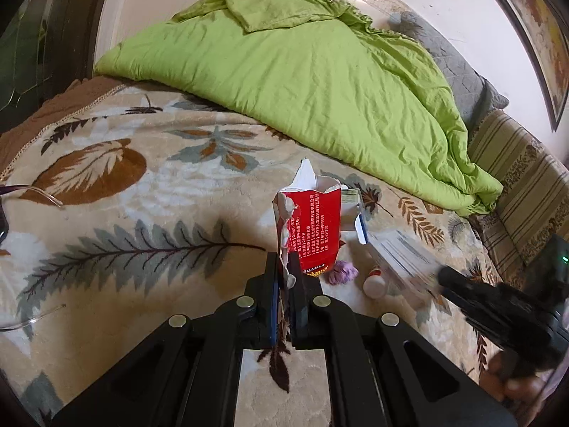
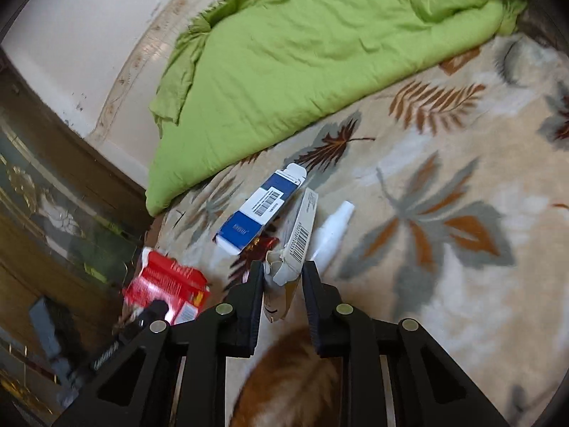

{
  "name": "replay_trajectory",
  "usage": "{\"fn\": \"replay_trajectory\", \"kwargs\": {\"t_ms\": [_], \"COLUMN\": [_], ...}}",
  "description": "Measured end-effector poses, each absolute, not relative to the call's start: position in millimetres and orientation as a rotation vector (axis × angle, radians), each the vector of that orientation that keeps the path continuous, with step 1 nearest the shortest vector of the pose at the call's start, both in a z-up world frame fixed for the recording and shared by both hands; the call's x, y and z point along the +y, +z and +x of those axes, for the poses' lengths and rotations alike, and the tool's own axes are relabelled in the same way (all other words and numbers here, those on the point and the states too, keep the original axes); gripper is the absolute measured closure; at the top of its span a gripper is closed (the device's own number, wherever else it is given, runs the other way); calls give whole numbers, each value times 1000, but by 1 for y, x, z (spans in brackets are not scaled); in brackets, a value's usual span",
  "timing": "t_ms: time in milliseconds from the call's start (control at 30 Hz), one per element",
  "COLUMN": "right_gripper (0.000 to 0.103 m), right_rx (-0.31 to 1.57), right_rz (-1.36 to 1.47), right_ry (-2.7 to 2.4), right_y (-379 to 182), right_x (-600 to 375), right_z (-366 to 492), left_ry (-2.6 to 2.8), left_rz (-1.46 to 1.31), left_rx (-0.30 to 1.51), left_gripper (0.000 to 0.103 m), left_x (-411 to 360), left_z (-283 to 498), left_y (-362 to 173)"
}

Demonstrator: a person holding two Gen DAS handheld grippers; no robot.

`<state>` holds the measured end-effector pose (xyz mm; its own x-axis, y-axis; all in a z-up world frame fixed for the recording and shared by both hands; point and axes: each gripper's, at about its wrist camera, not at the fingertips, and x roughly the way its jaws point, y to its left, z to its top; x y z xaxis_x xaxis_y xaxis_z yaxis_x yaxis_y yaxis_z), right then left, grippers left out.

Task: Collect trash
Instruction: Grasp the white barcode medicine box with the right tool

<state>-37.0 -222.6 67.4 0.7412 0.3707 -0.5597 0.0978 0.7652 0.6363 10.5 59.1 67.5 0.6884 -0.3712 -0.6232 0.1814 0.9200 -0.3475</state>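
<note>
You have two black grippers, the left gripper [image 1: 284, 267] and the right gripper [image 2: 282, 274]. You see one torn red carton [image 1: 313, 227], one blue-and-white box [image 2: 256, 210], one beige barcoded box [image 2: 302, 235], one white bottle [image 2: 334, 227], one purple wad [image 1: 342, 272] and one green quilt [image 1: 302, 82].

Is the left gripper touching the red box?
Touching. The left wrist view shows the left gripper shut on the torn white edge of the red box.

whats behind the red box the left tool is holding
Behind the red box, pinched by the left tool, a white and blue carton peeks out on the leaf blanket. Most of the carton is hidden by the box.
</note>
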Motion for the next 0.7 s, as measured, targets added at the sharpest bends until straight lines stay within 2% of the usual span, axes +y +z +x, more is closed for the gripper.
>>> {"fn": "replay_trajectory", "kwargs": {"t_ms": [167,267,367,500,700], "right_gripper": [79,79,73,62,61], "right_rx": [807,848,829,839,899], "right_rz": [493,469,377,371,443], "right_ry": [134,177,177,187,202], "right_y": [66,59,64,60,47], "right_x": [-205,-195,-184,-180,-177], "right_z": [-80,-94,-96,-91,-80], "left_ry": [-334,-344,-344,-342,-339], "left_rz": [-228,-210,-204,-177,-167], "left_rx": [758,772,778,762,781], "left_gripper": [99,99,99,99,99], "left_x": [53,51,52,55,66], "left_z": [-3,-12,-19,-38,-69], "left_y": [72,72,73,80,77]}}
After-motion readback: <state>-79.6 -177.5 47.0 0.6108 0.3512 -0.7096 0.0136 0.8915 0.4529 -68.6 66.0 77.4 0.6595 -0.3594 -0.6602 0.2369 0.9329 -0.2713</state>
